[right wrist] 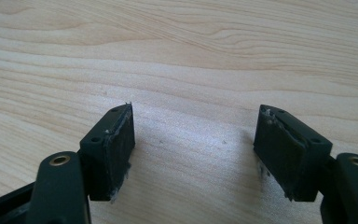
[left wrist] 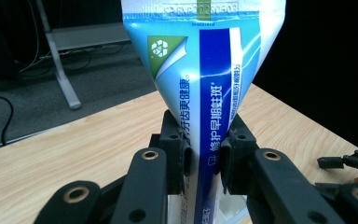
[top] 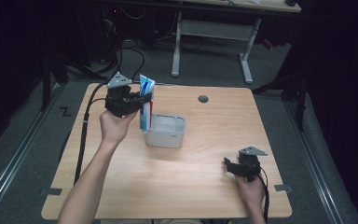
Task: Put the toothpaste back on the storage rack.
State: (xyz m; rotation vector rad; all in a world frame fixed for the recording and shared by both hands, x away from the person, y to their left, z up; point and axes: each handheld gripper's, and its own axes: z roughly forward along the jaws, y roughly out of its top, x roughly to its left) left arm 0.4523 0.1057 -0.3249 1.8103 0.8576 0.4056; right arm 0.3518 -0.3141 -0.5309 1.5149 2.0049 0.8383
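Blue-and-white toothpaste tube (top: pixel 145 100) clamped upright in left gripper (top: pixel 142 100) jaws, lower end at pale grey plastic bin (top: pixel 168 137) on wooden tabletop (top: pixel 168 182), seemingly for stowing; right gripper (top: pixel 228 164) idle, jaws spread, empty.

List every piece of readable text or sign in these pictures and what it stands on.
"护早期蛀斑", white on the blue stripe of the toothpaste tube held in the left tongs.
"牙齿更健康", beside that stripe.
A white recycling-style sign on the tube's green corner patch.
The print along the crimped top edge and the stripe's small side column are too blurred.
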